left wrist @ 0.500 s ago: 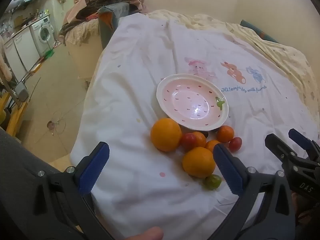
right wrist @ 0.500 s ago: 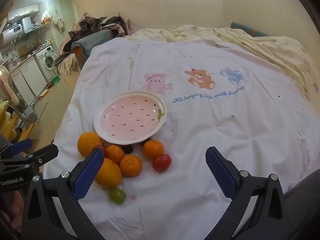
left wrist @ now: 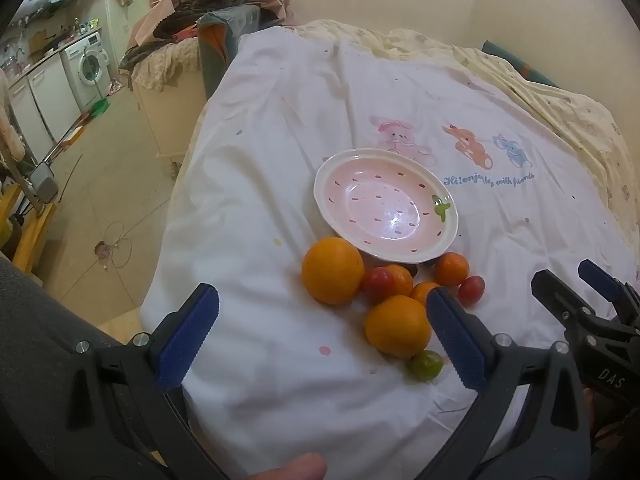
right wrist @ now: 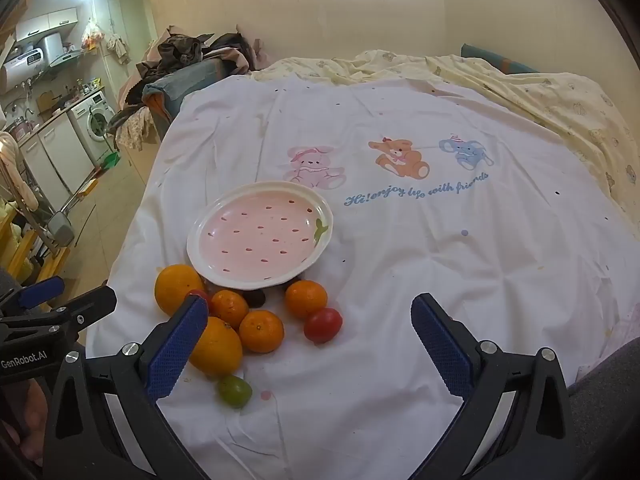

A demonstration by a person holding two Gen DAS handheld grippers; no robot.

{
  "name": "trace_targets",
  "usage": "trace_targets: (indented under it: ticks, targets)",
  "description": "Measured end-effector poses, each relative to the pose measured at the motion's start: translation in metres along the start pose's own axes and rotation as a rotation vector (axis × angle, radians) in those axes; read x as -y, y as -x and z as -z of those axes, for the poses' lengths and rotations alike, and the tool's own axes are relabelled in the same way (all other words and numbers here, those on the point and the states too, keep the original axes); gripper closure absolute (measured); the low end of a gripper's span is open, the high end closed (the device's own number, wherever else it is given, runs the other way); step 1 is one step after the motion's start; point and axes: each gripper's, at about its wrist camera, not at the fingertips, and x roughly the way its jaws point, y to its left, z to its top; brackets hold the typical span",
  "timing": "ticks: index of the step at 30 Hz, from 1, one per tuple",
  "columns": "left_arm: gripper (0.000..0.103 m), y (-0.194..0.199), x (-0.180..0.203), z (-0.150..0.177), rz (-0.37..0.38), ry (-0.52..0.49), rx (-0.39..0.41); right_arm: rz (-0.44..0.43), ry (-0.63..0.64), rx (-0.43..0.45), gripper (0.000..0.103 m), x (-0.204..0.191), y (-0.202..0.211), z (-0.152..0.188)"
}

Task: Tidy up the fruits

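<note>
While both grippers hang above the near edge of the bed, nothing lies between their fingers. Left gripper (left wrist: 320, 332): jaws spread fully wide, blue pads bare, holding nothing. Right gripper (right wrist: 310, 338): jaws likewise fully apart, empty; it also shows at the right edge of the left wrist view.

White sheet (right wrist: 440, 272) with a cartoon animal print covers the bed. Pink strawberry-pattern plate (right wrist: 260, 234) sits on it, left of centre, with no fruit on it.

Fruit lies in a cluster on the sheet against the near rim of the plate:
- Large orange (right wrist: 176, 288) at the far left of the group, beside the plate rim.
- Second large orange (right wrist: 218, 346) nearer, partly behind the right gripper's left finger in the right wrist view.
- Three small tangerines: one (right wrist: 229, 308) at centre, one (right wrist: 261, 331) just nearer and touching it, one (right wrist: 306, 299) to the right.
- Red tomato (right wrist: 323, 325) at the right end, touching the right tangerine.
- Another red tomato (left wrist: 378, 283) between the far large orange and the central tangerine.
- Dark fruit (right wrist: 255, 298) tucked under the plate rim; kind cannot be told.
- Green tomato (right wrist: 235, 390) nearest, just in front of the second large orange.

A washing machine (right wrist: 94, 122) stands in the room to the far left.
</note>
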Motion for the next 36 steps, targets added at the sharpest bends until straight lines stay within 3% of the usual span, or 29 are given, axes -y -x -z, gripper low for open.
trace_targets:
  ticks: [36]
  targets:
    - [0.001,0.0034,0.0008,-0.0024,-0.006,-0.006,0.011,-0.004,0.000,-0.002,0.000,-0.0009,0.0001,-0.0003]
